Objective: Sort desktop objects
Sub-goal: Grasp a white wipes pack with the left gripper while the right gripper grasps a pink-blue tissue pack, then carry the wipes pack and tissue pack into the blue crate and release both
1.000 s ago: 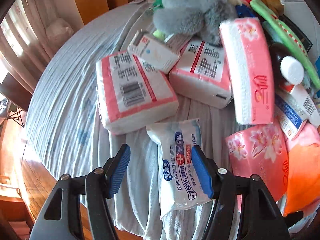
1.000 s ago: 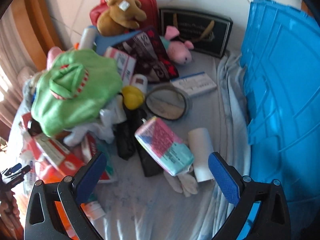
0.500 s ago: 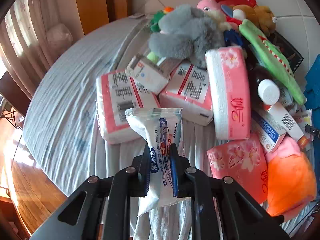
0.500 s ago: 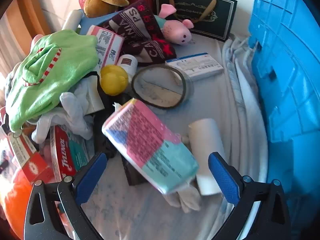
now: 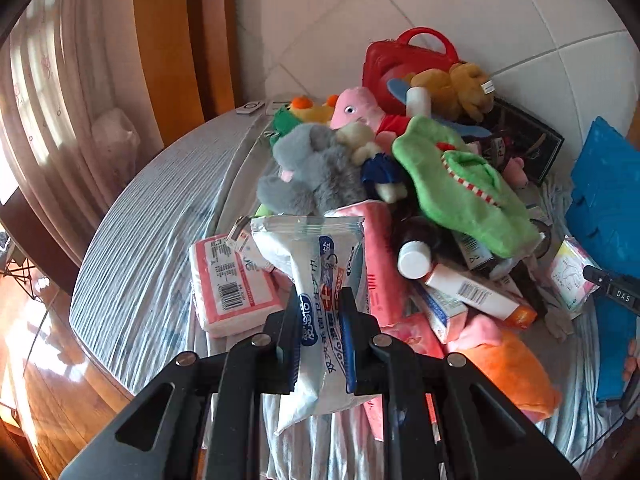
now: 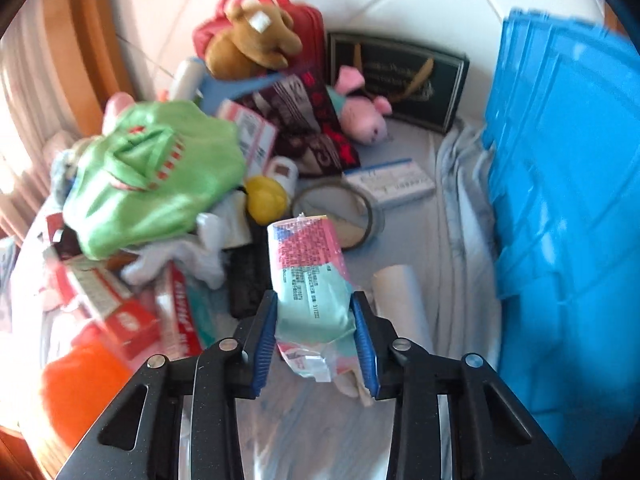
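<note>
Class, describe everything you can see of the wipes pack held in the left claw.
The wipes pack is a soft, white, crinkled plastic pouch with blue and red print and a clear sealed top edge. It stands roughly upright, pinched across its lower middle by the left claw, its top flaring wide. It appears lifted above the striped cloth, in front of the pink tissue packs.

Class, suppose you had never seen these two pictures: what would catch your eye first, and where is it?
Probably the left tongs, shut on a white plastic wipes packet with blue print in the foreground. Likewise the right tongs grip a pink-and-mint plastic tissue pack. Behind both, a bright green plush crocodile tops the toy heap, and a big blue plastic crate fills the right.
</note>
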A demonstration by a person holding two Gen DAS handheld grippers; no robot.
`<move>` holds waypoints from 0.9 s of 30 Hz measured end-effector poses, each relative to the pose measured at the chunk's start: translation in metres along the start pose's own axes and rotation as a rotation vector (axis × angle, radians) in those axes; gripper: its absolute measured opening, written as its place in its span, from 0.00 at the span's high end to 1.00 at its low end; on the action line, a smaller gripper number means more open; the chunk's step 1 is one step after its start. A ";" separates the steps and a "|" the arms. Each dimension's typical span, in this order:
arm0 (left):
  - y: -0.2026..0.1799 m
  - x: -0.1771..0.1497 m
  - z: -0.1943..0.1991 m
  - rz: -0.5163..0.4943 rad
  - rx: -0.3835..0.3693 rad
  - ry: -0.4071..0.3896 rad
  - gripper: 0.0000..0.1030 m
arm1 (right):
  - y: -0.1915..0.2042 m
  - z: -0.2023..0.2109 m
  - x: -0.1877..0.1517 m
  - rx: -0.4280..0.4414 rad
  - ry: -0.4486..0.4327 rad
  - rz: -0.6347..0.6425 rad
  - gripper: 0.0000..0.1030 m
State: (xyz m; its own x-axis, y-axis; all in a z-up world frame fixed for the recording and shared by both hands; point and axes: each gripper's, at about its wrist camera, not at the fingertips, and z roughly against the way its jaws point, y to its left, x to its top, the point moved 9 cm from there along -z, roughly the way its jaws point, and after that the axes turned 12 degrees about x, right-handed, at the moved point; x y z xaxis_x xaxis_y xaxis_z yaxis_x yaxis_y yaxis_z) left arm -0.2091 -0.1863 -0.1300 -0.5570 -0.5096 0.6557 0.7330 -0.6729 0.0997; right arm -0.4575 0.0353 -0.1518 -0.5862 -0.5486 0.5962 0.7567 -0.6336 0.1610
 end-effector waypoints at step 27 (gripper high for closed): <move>-0.285 0.094 0.240 -0.297 -0.467 -0.445 0.84 | -0.049 0.343 0.050 -0.248 -0.622 0.013 0.67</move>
State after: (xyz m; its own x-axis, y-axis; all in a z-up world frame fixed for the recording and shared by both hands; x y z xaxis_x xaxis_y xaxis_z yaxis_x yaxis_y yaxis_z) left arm -0.3765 0.0858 0.0832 -0.4218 -0.0688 0.9041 0.2760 -0.9596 0.0557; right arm -0.4247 0.2260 0.1405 -0.2453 -0.1872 0.9512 0.6302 -0.7763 0.0097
